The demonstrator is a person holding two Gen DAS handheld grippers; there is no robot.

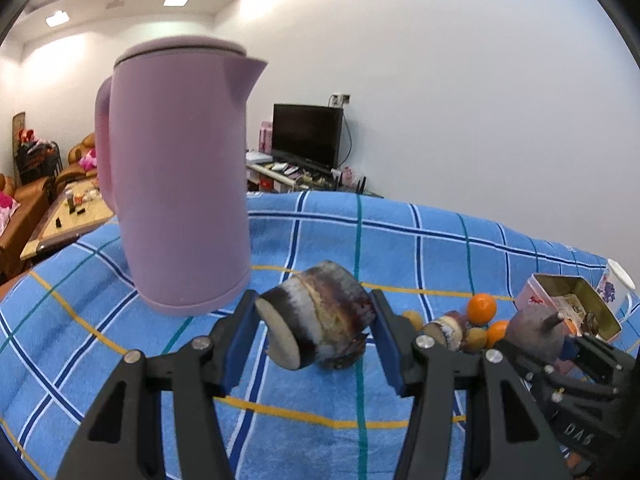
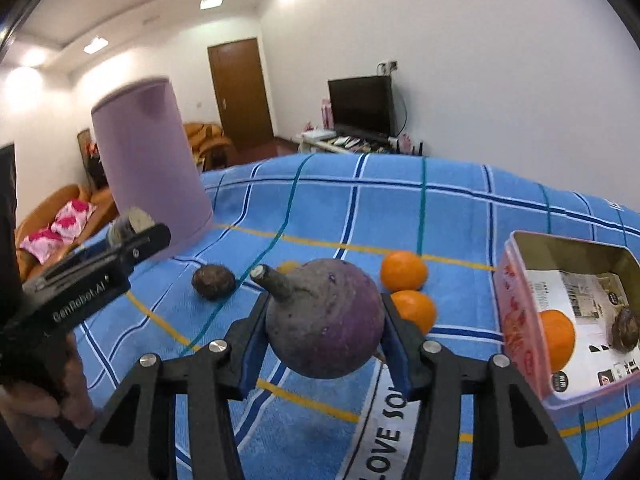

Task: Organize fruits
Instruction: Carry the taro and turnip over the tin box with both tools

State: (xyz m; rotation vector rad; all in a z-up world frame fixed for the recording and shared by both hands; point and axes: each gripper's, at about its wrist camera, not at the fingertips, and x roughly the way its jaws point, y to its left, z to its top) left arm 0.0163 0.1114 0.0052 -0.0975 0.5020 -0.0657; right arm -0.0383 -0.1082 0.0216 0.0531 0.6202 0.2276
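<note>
Left gripper [image 1: 316, 320] clamps a cut sugarcane piece [image 1: 318, 318] above the blue checked cloth [image 1: 400, 248], a purple kettle [image 1: 180, 176] behind. Beside the pink tin [image 2: 516, 320], already holding an orange [image 2: 556, 338], right gripper [image 2: 324, 328] grips a stemmed purple fruit [image 2: 326, 320]; two oranges [image 2: 404, 270] lie nearby.

Home living room: sofa [image 2: 60, 216], television [image 2: 362, 104], wooden door [image 2: 240, 92].

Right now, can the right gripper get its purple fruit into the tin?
Probably yes. The right gripper holds the purple fruit above the cloth, and the open tin sits close on its right with nothing between; an orange already lies inside.
</note>
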